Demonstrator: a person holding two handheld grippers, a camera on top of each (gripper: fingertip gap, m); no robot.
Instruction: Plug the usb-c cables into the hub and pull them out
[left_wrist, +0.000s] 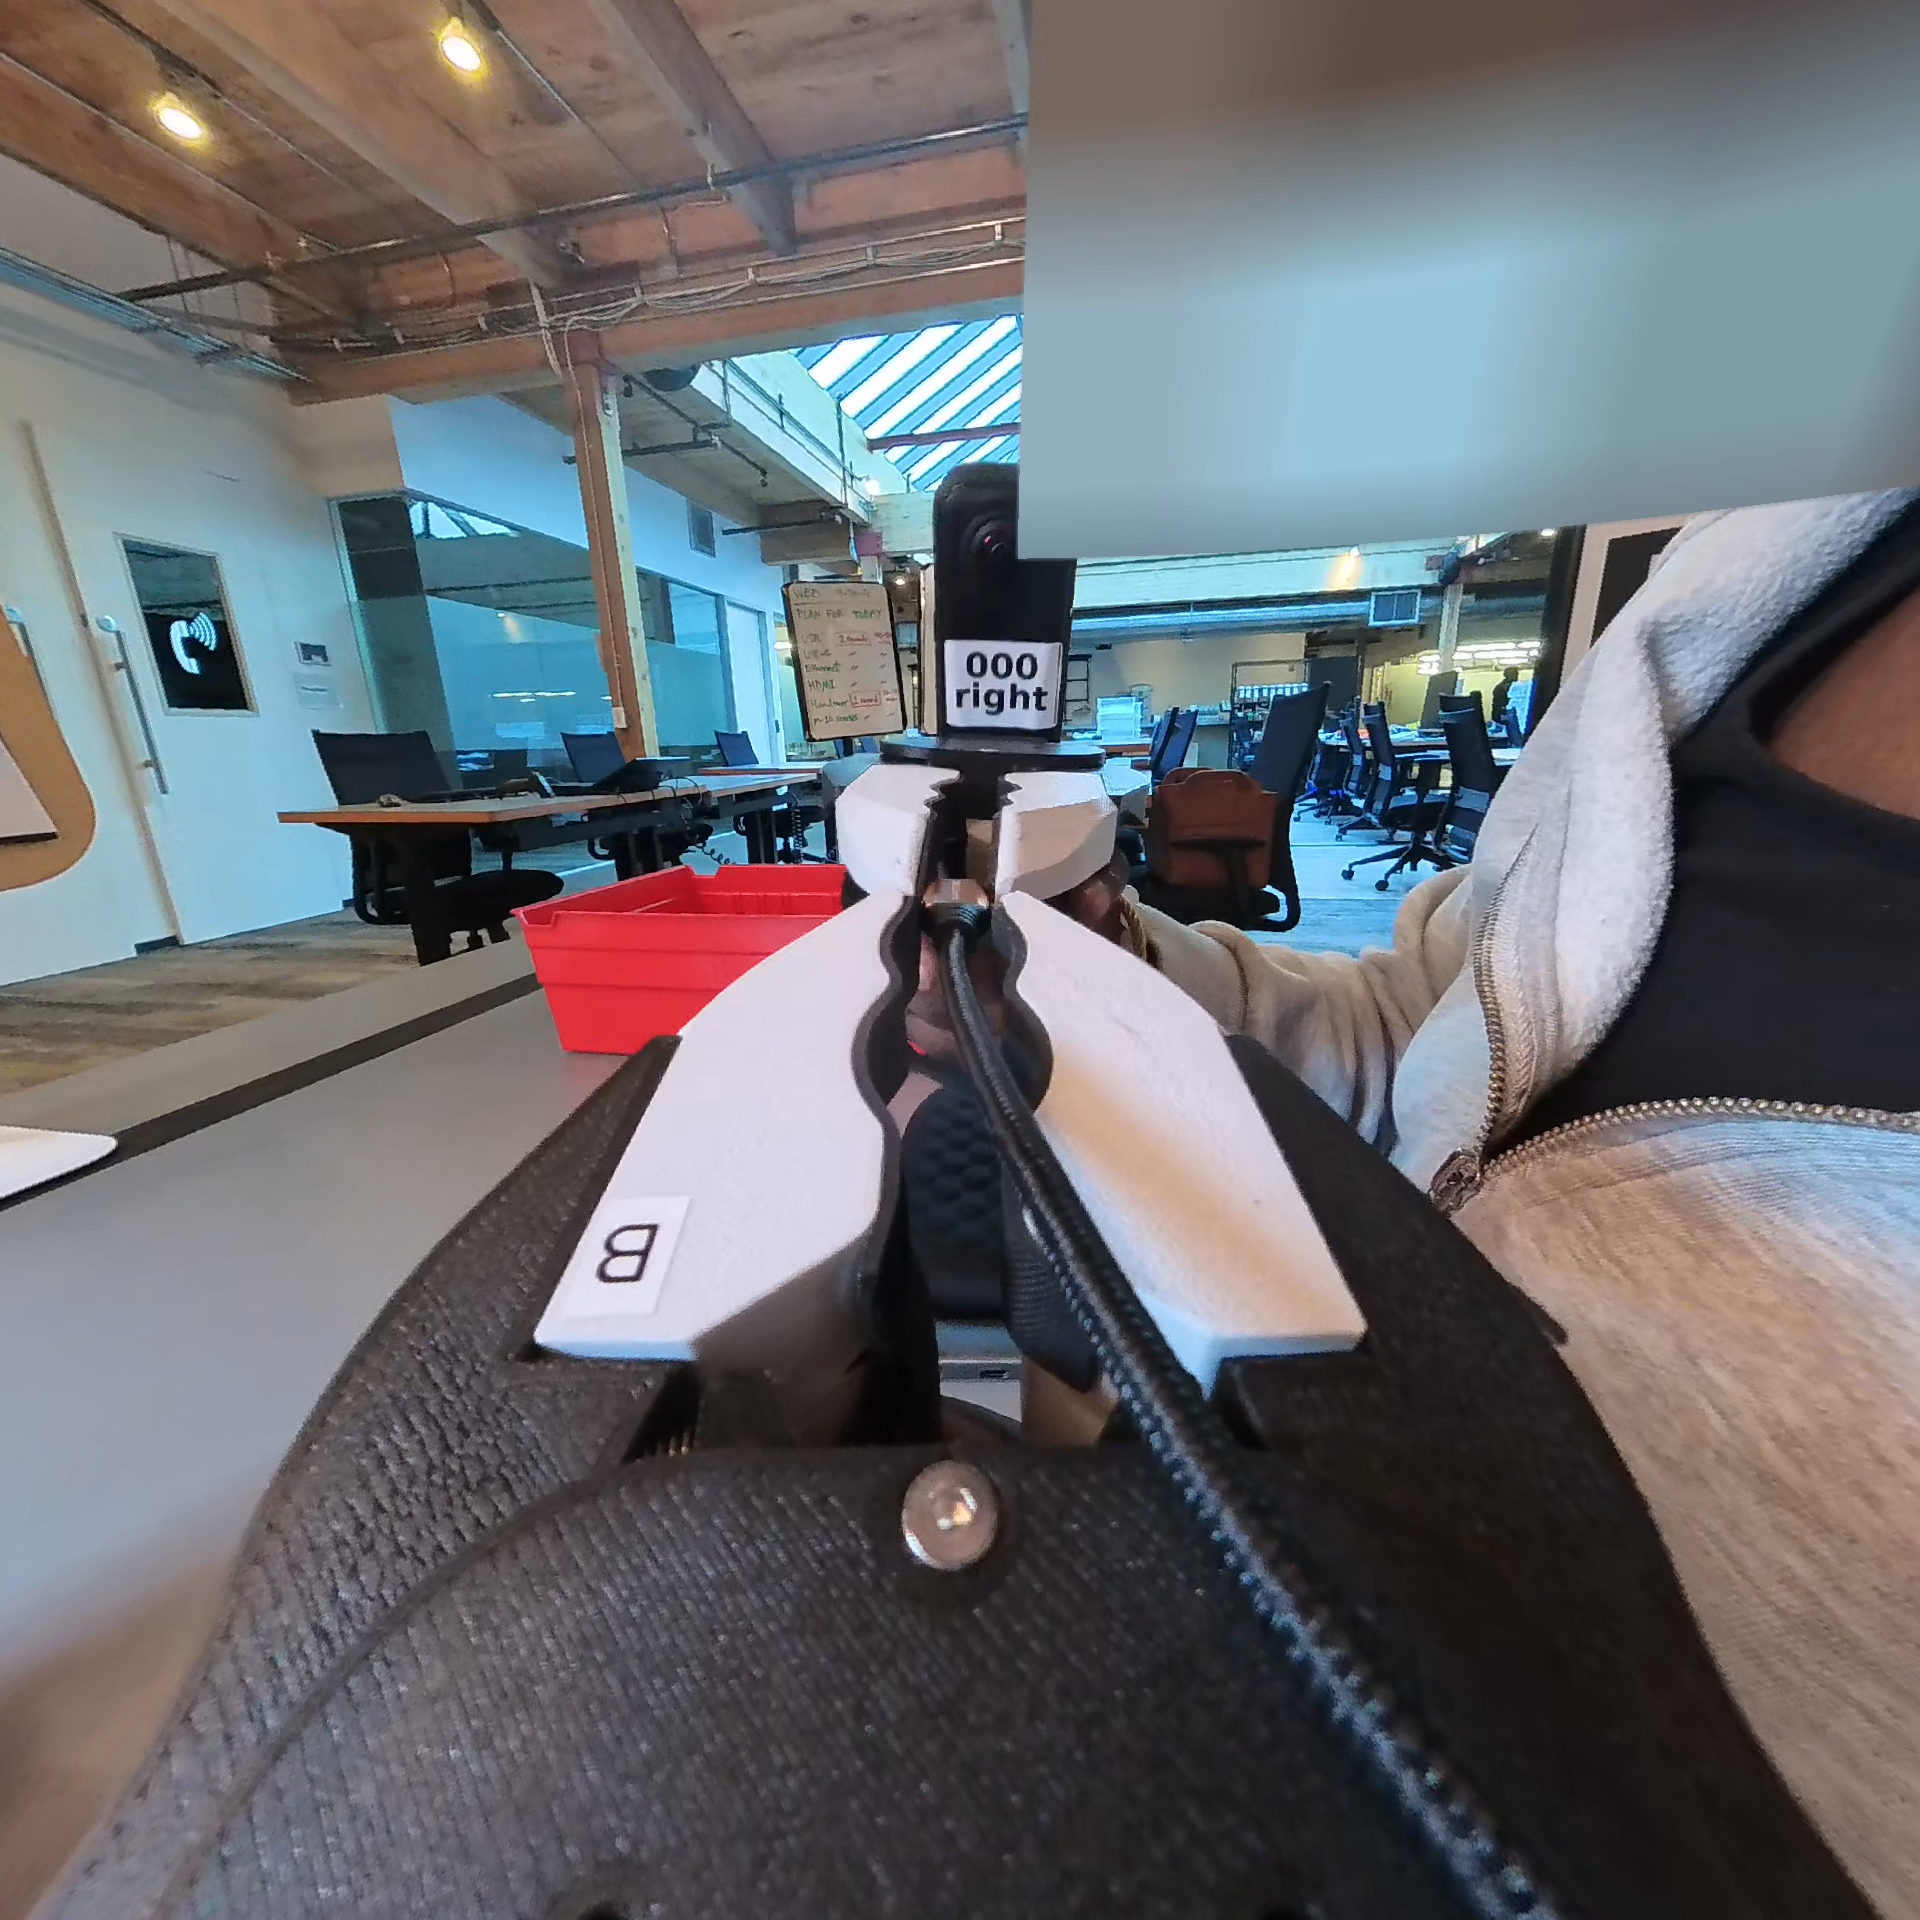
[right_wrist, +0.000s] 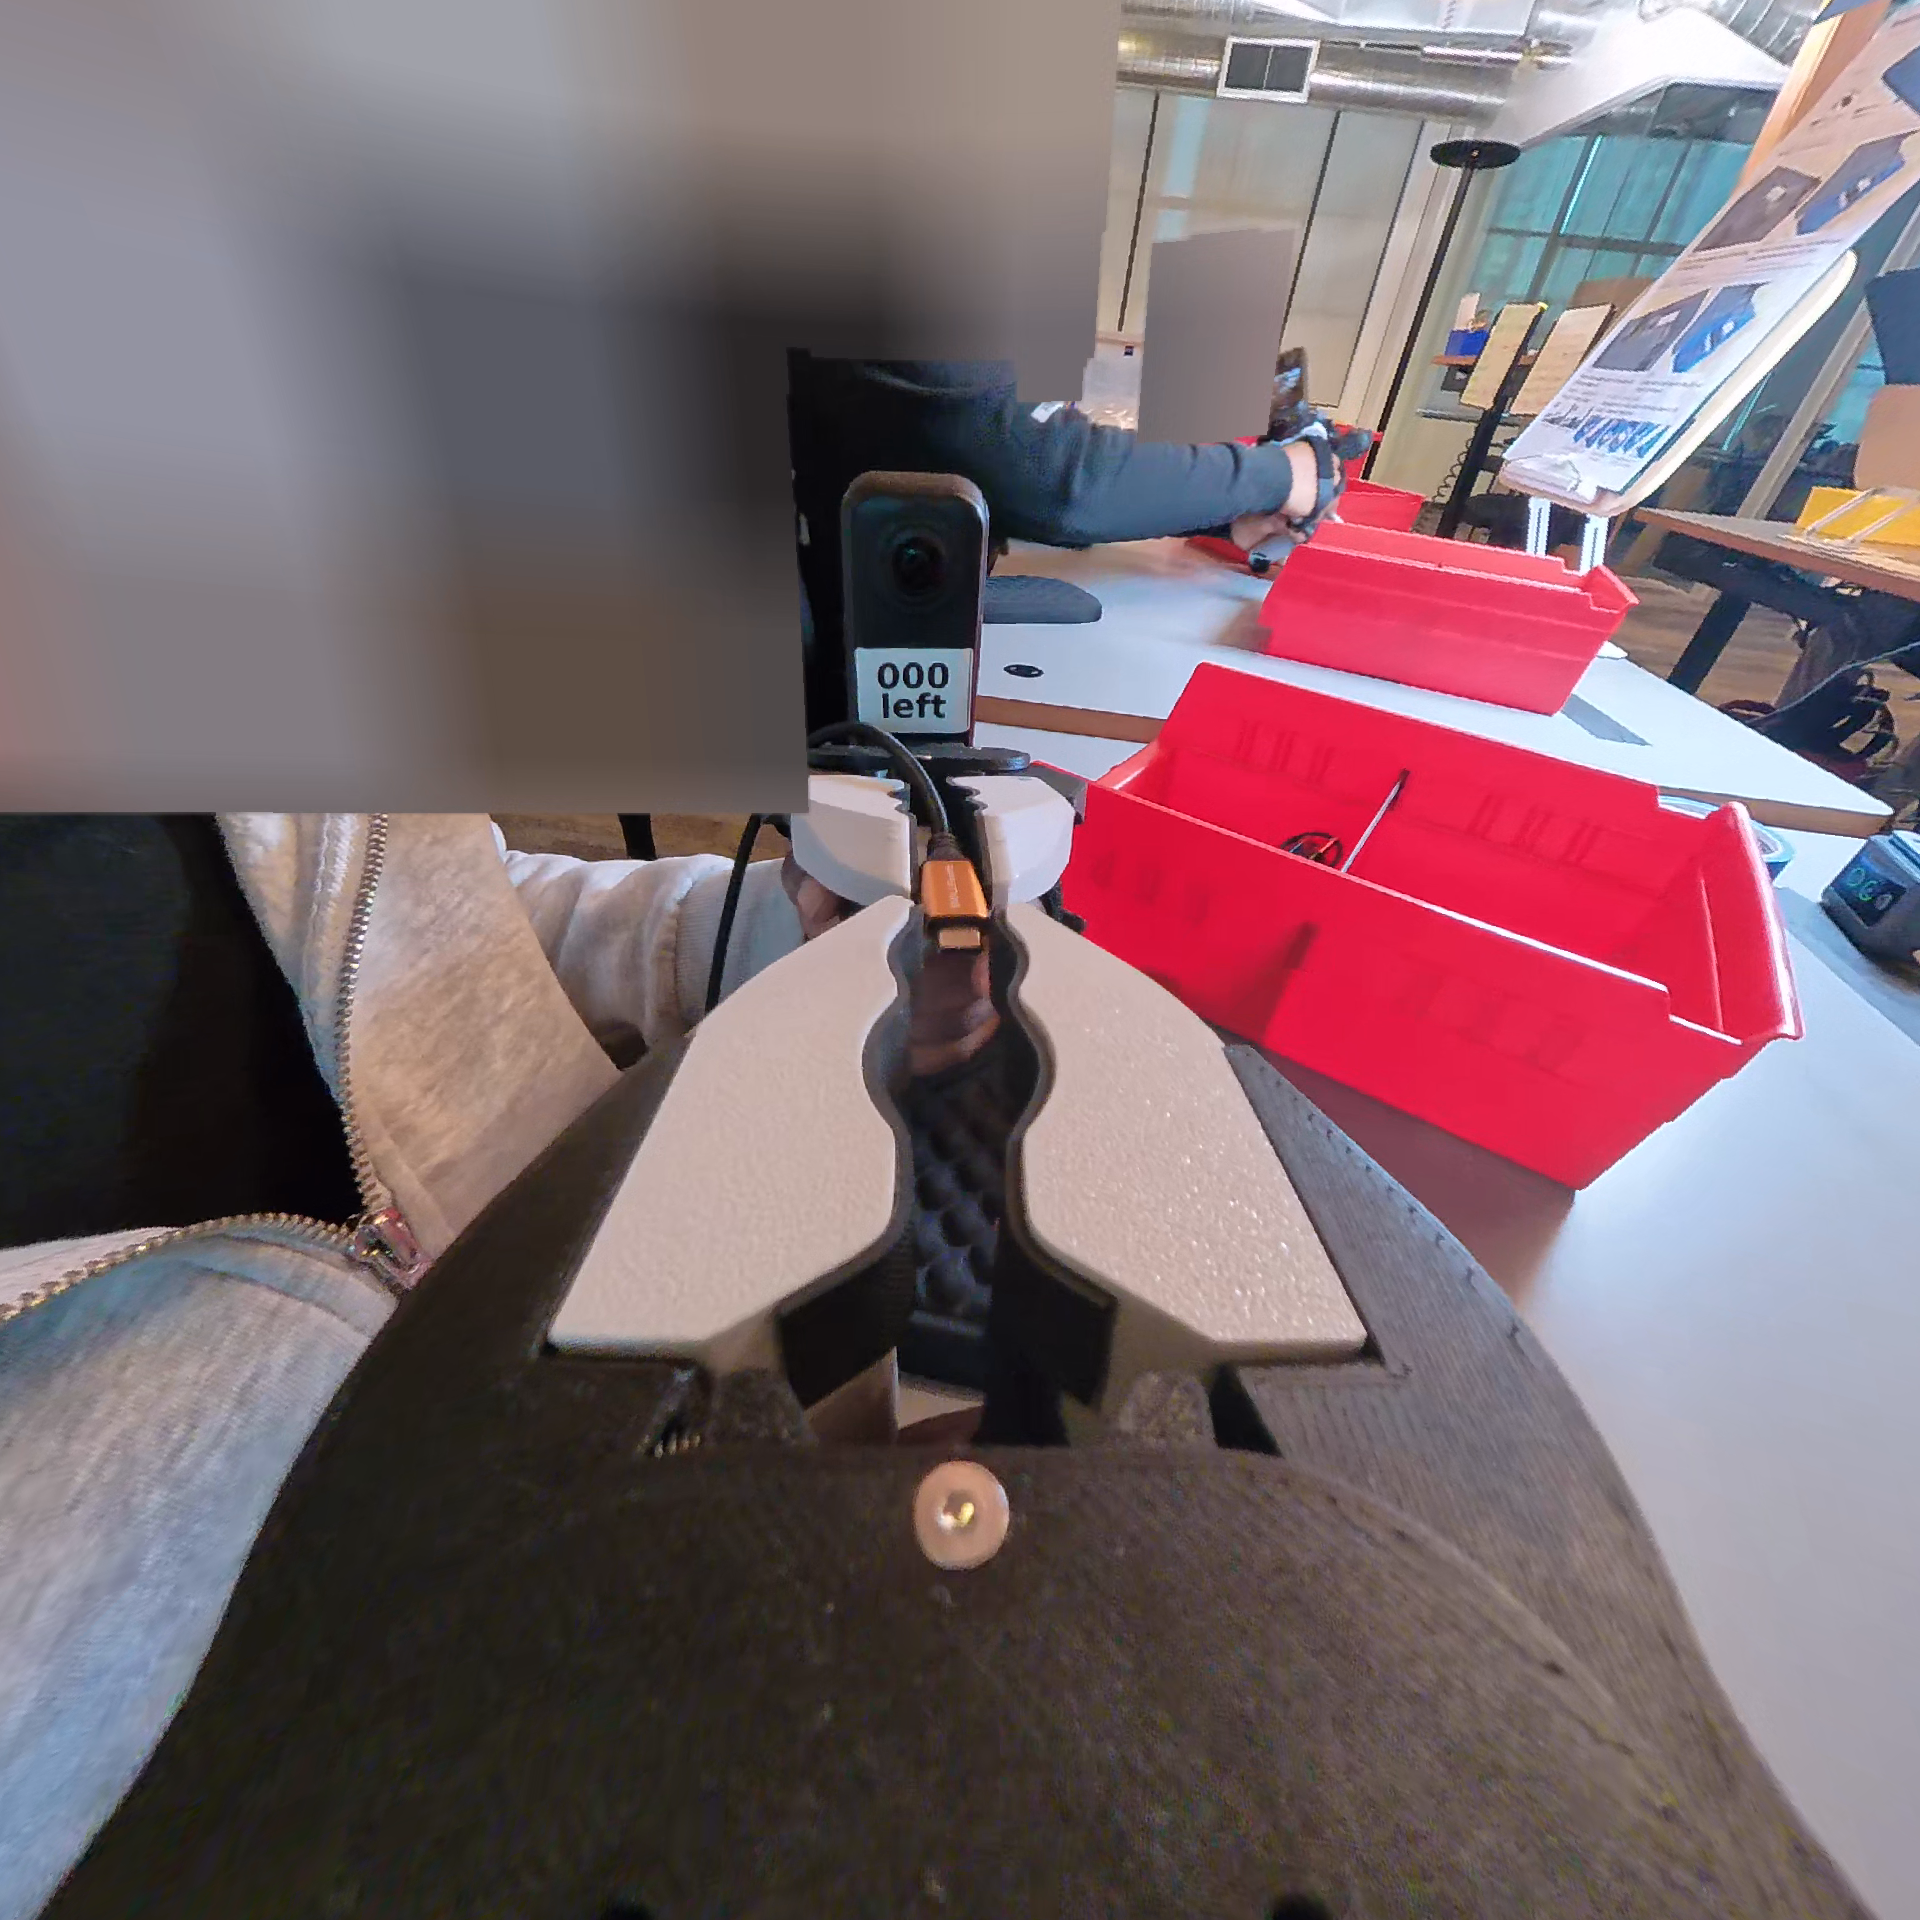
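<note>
Grippers: two, tip to tip above the grey table (right_wrist: 1714, 1351).
Left gripper (left_wrist: 958, 902): jaws clamped on the USB-C cable (left_wrist: 1049, 1164), one, black braided.
Plug (right_wrist: 948, 900): one, orange, long axis along the fingers, aimed at the right gripper (right_wrist: 954, 940).
Right gripper: jaws nearly closed, nothing held.
Red bins (right_wrist: 1455, 997): three.

Bin (right_wrist: 1455, 997) on table (right_wrist: 1714, 1299)

red bin (right_wrist: 1455, 997) on grey table (right_wrist: 1714, 1299) | second red bin (right_wrist: 1444, 613) behind | whiteboard (left_wrist: 844, 661), perhaps

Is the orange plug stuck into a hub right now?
No, the orange plug pokes out bare from the left tool, with nothing on its metal tip.
</note>
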